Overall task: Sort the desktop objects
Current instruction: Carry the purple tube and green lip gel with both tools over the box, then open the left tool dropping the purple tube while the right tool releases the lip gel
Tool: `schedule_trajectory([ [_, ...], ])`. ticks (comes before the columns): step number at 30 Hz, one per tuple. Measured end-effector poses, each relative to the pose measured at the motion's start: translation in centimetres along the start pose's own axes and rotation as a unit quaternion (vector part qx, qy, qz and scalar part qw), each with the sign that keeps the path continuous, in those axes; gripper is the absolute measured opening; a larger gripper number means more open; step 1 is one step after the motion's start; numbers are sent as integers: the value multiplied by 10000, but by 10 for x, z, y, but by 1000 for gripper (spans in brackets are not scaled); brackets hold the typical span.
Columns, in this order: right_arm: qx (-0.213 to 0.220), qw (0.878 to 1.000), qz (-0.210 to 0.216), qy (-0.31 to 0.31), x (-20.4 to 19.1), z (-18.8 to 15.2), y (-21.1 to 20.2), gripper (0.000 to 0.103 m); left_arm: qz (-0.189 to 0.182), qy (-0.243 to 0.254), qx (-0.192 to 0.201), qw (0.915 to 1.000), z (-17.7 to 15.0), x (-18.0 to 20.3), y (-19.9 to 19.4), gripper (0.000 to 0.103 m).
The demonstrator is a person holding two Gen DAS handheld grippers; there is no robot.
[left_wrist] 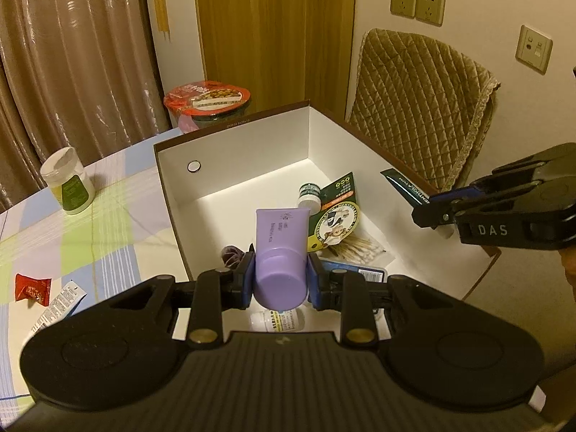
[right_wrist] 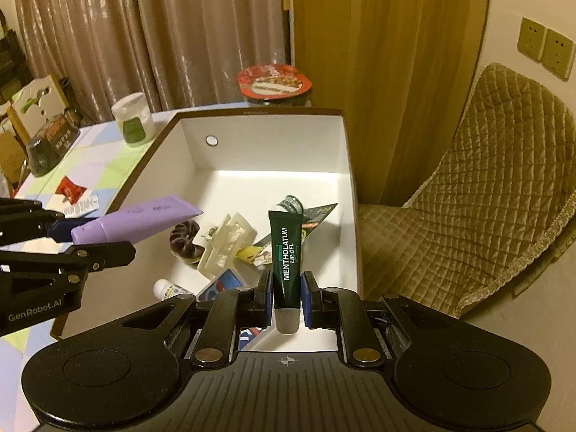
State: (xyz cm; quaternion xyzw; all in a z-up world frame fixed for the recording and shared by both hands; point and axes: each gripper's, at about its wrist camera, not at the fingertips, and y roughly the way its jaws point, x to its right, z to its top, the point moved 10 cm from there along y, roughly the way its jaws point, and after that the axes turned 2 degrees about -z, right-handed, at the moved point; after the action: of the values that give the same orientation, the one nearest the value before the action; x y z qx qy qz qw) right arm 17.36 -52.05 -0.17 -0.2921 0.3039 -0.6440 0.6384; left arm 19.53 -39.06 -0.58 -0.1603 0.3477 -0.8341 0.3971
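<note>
Clamped at its cap end between the blue pads of the left tool [left_wrist: 280, 280], the purple cream tube [left_wrist: 279, 252] points out over the open white box [left_wrist: 234, 180], which sits on the checked desk [left_wrist: 90, 223]. Below it in the box lie a small green-capped bottle [left_wrist: 309, 194], a green printed packet [left_wrist: 336, 216], cotton swabs [left_wrist: 360, 248] and a white pill bottle [left_wrist: 279, 320]. Let go from this height, the tube could land cap-first on the pill bottle and roll, or bounce toward the near wall. Off to the right, the right tool [left_wrist: 432, 212] hangs over the box's far rim, so the two tools may knock together if both drop in at once. A white jar [left_wrist: 68, 180], a red candy [left_wrist: 32, 288] and a sachet [left_wrist: 59, 307] on the desk are unsorted

Seen from the right wrist, the right tool [right_wrist: 286, 298] is closed tight on a dark green Mentholatum lip gel tube [right_wrist: 286, 259], gripped near its clear cap, above the box [right_wrist: 345, 180] close to its right wall. A release too near that wall risks the tube tipping over the rim toward the quilted chair [right_wrist: 486, 180]. A hair claw [right_wrist: 226, 241], a dark scrunchie [right_wrist: 185, 239] and other small things crowd the floor, so a dropped tube may wedge upright. The left tool [right_wrist: 90, 241] carries the purple tube [right_wrist: 144, 219] across the left rim
</note>
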Motion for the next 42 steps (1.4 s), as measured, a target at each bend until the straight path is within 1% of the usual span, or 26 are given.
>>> schedule_trajectory([
  [10, -185, 9993, 25, -333, -11, 1, 26, 14, 82, 228, -132, 9996, 2, -1, 17, 25],
  [20, -345, 9982, 151, -457, -12, 5, 52, 14, 143, 411, -235, 9988, 9, 2, 37, 25],
  [36, -533, 9958, 328, -667, -20, 1, 75, 15, 315, 224, -188, 9991, 11, -17, 30, 25],
  [42, -410, 9962, 412, -644, -22, 5, 74, 15, 309, 151, -164, 9993, 10, -20, 27, 25],
])
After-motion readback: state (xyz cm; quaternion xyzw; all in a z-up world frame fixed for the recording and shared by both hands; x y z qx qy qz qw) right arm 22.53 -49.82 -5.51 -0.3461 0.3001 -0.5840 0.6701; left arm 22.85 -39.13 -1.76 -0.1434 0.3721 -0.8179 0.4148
